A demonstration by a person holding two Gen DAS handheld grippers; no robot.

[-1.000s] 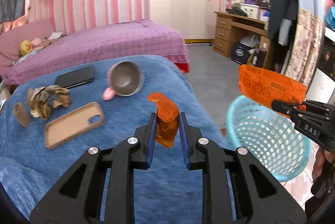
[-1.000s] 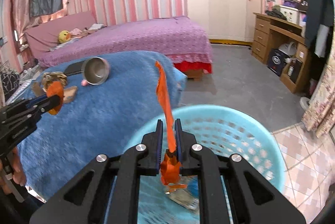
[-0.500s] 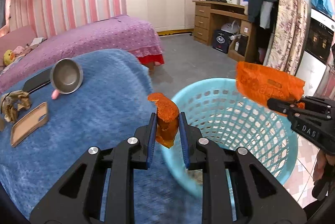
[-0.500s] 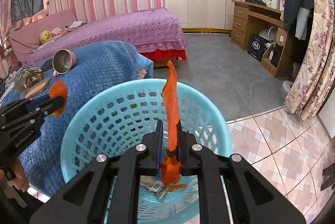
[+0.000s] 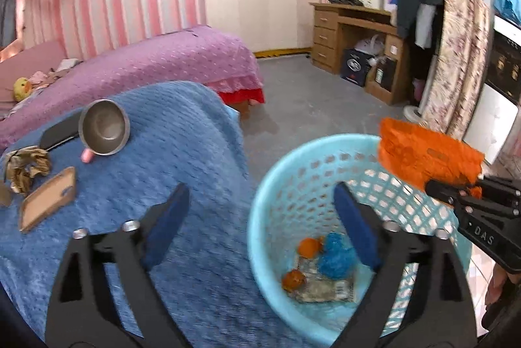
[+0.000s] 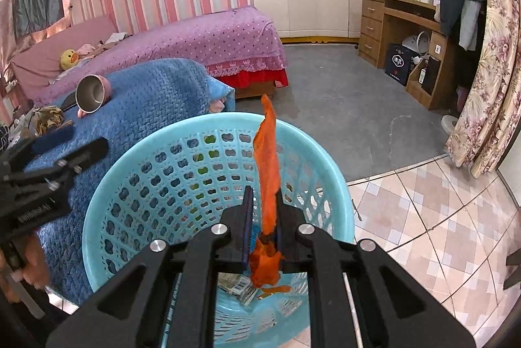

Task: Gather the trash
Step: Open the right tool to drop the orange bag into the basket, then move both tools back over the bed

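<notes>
Left gripper: jaws have just been opening and now stand wide apart, with nothing between the blue pads; it hangs over the near left rim of the basket.
Right gripper: jaws nearly together, pinching the orange wrapper low down, so that the sheet stands up over the basket's middle.
Basket: light blue, perforated, on the floor just right of the blue blanket.
Trash in basket: an orange piece beside a blue crumpled wad, a second orange piece nearer, all lying on a printed flat packet at the bottom.
Only in the left wrist view: the basket's bottom with all that trash, and the wrapper seen broadside as a wide sheet at the far right rim.
Only in the right wrist view: the wrapper edge-on as a thin strip, a hand on the left gripper's handle, and tiled floor right of the basket; here the gripper body hides most of the basket's bottom.
Still on the blanket: crumpled brown paper at the far left edge, near a tan phone case, a dark phone and a tipped metal cup.
Trash relative to the left gripper: the dropped pieces lie below and to the right of its open jaws; the brown paper is well apart to the left.
</notes>
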